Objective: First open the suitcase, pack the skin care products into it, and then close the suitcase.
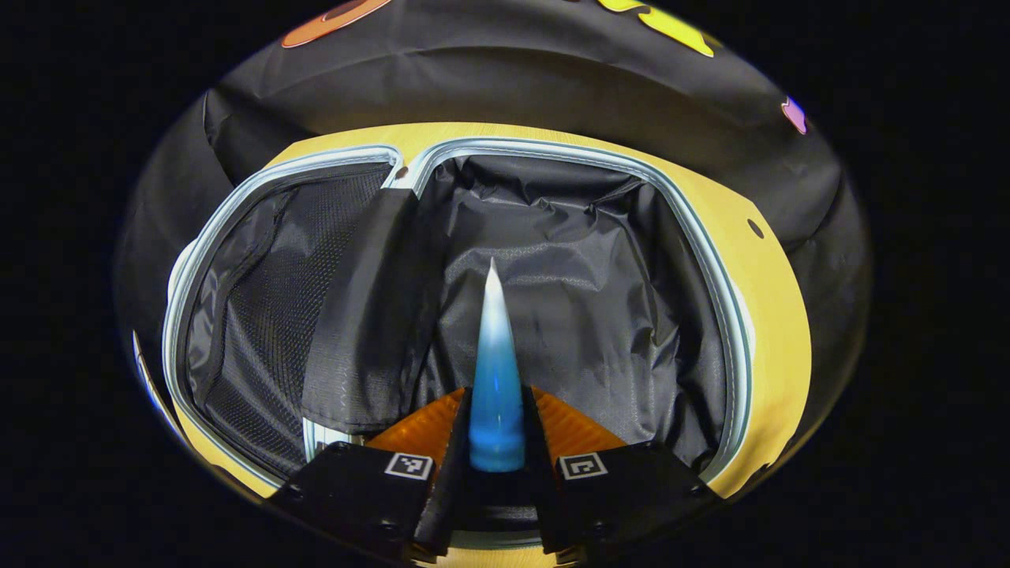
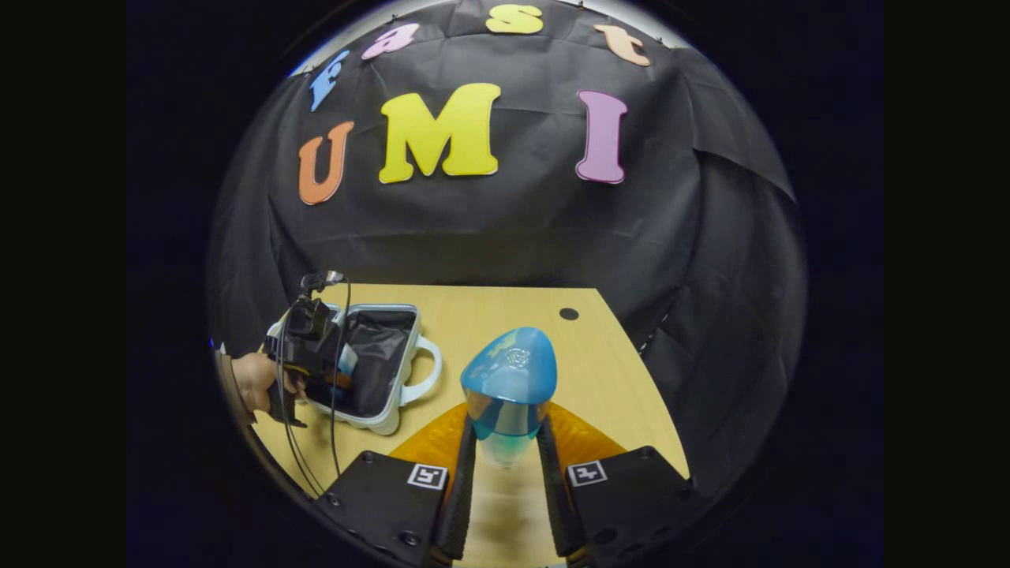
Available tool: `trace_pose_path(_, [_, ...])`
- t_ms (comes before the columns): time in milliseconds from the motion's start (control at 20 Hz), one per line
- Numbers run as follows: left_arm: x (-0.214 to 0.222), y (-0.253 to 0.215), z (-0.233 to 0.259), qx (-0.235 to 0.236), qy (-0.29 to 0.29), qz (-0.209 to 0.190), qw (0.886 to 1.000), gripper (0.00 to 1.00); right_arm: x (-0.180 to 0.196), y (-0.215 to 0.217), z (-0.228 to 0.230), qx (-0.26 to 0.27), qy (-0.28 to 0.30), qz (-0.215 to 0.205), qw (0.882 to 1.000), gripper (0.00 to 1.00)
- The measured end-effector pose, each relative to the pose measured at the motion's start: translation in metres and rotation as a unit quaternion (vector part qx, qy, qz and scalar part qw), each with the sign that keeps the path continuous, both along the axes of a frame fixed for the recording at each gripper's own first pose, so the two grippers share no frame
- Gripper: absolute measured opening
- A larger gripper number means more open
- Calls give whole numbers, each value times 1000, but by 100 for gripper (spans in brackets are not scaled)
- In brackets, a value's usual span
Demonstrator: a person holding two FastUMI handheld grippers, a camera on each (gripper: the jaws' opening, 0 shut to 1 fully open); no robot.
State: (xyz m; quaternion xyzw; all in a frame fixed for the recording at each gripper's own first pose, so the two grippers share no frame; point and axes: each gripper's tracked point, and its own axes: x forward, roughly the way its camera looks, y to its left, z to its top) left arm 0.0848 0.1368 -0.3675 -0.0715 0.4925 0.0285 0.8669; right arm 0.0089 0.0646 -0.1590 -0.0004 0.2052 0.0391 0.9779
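**Both grippers loaded, suitcase open**

Black cloth backs a light wooden table [image 2: 505, 315] on which the open suitcase [image 2: 398, 379] lies flat, its dark lining [image 1: 568, 260] exposed. The left gripper [image 1: 497, 442] hangs over the open case with both fingers pressed on a blue tube [image 1: 495, 379] that tapers to a white tip. The right gripper [image 2: 507, 450], well apart from the case, clamps a blue-capped bottle [image 2: 509, 386] above the bare tabletop. A hand [image 2: 260, 383] holds the left gripper at the case.

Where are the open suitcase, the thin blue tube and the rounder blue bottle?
suitcase [image 2: 398, 379]: right gripper view, pale rim.
blue tube [image 1: 495, 394]: left gripper view, middle of body.
blue bottle [image 2: 509, 375]: right gripper view, rounded top.
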Motion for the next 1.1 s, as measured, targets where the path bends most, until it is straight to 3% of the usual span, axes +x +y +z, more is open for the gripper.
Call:
trace_pose_path(50, [-1, -2, 3, -5, -4, 1, 1000, 46, 2, 5, 2, -1, -1, 6, 1000, 38])
trace_pose_path(150, [-2, -10, 11, -18, -19, -2, 1000, 68, 5, 17, 6, -5, -4, 23, 1000, 38])
trace_pose_path(200, [-8, -10, 20, -16, -25, -3, 1000, 72, 9, 30, 9, -8, -7, 38, 999, 38])
trace_pose_path(250, [-10, -12, 27, -17, -34, -2, 999, 92, 12, 38, 11, -10, -9, 47, 999, 38])
trace_pose_path(300, [-13, -14, 37, -21, -46, -4, 999, 82, 15, 48, 11, -10, -9, 57, 998, 38])
trace_pose_path(350, [-16, -14, 49, -20, -62, -10, 998, 96, 18, 58, 12, -9, -9, 67, 998, 38])
trace_pose_path(450, [-24, -13, 71, -13, -97, -23, 995, 99, 25, 82, 13, -3, -7, 85, 996, 38])
trace_pose_path(800, [-93, 26, 132, 2, -224, -11, 975, 100, 50, 189, -26, 36, 60, 144, 987, 39])
trace_pose_path(1100, [-165, 77, 156, 37, -304, 14, 952, 98, 77, 249, -75, -29, 92, 164, 982, 39])
